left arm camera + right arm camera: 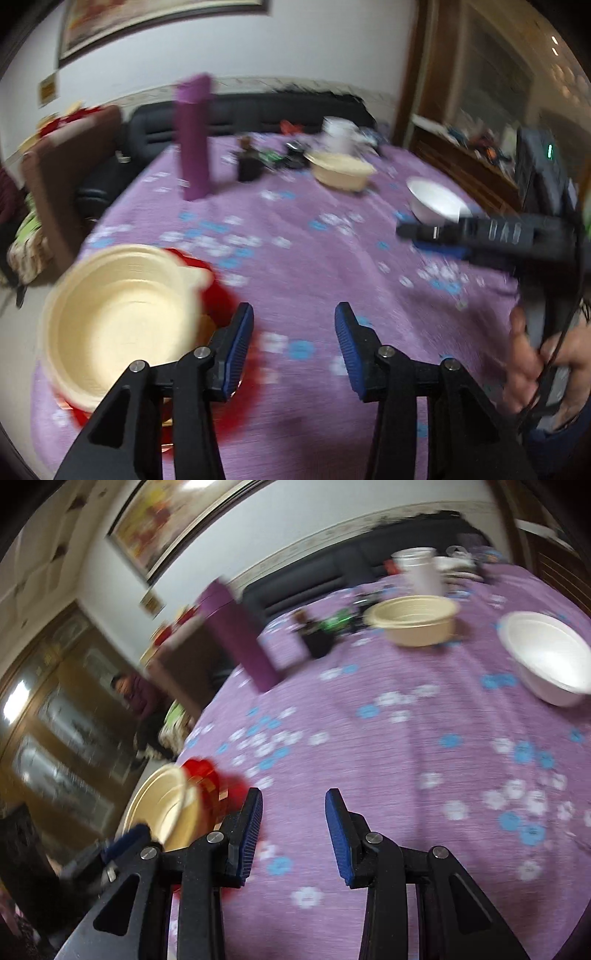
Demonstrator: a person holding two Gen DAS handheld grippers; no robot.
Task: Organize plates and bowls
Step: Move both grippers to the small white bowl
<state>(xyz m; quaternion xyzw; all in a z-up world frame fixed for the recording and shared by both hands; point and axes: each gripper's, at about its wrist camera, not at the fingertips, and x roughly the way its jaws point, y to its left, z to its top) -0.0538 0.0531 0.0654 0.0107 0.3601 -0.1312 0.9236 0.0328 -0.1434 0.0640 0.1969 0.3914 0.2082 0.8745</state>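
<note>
With both the left gripper [294, 347] and right gripper [293, 834] spread and empty, one cream plastic bowl [118, 325] is sitting on the red plate [221, 295] at eight o'clock, while another cream bowl [341, 171] at one o'clock and the white bowl [436, 203] at two are waiting.

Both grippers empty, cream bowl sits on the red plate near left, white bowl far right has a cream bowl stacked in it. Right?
Not quite. The white bowl is empty; the second cream bowl stands apart from it on the tablecloth, as the right wrist view shows. The rest holds: left gripper and right gripper hold nothing, and a cream bowl sits on the red plate.
</note>
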